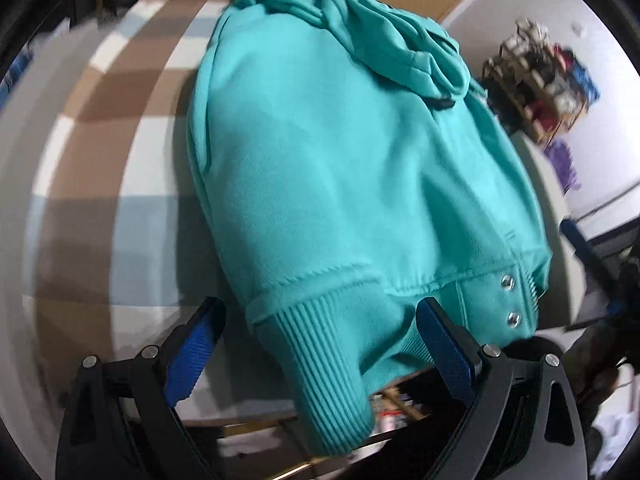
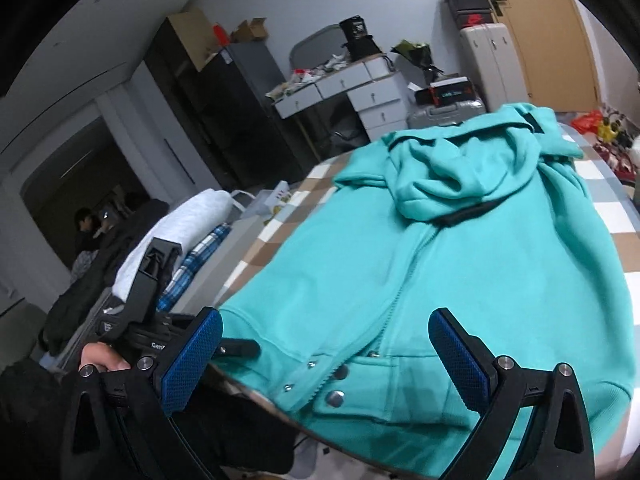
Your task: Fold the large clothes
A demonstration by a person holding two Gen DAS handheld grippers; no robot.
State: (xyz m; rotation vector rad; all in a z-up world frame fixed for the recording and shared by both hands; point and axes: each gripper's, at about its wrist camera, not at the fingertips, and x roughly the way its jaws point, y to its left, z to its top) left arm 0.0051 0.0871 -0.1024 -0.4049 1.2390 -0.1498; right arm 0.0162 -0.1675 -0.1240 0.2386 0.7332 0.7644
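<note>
The checkered bed [image 2: 624, 240] carries a teal hoodie [image 2: 460, 264], spread zipper-up with its hood toward the far edge and its hem hanging over the near edge. The right hand-held gripper [image 2: 324, 356] hangs spread wide over the snap-buttoned hem, pinching nothing. The left hand-held gripper [image 1: 320, 344] is spread too, a ribbed cuff [image 1: 324, 376] lying loose between its blue pads.

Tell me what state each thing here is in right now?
Teal hoodie: lying on the checked cloth, sides folded in, hem snaps undone.
Hood: bunched at the top.
Ribbed cuff: hanging over the near edge.
Left hand-held gripper: open, cuff between its pads, unpinched.
Right hand-held gripper: open, holding nothing.
</note>
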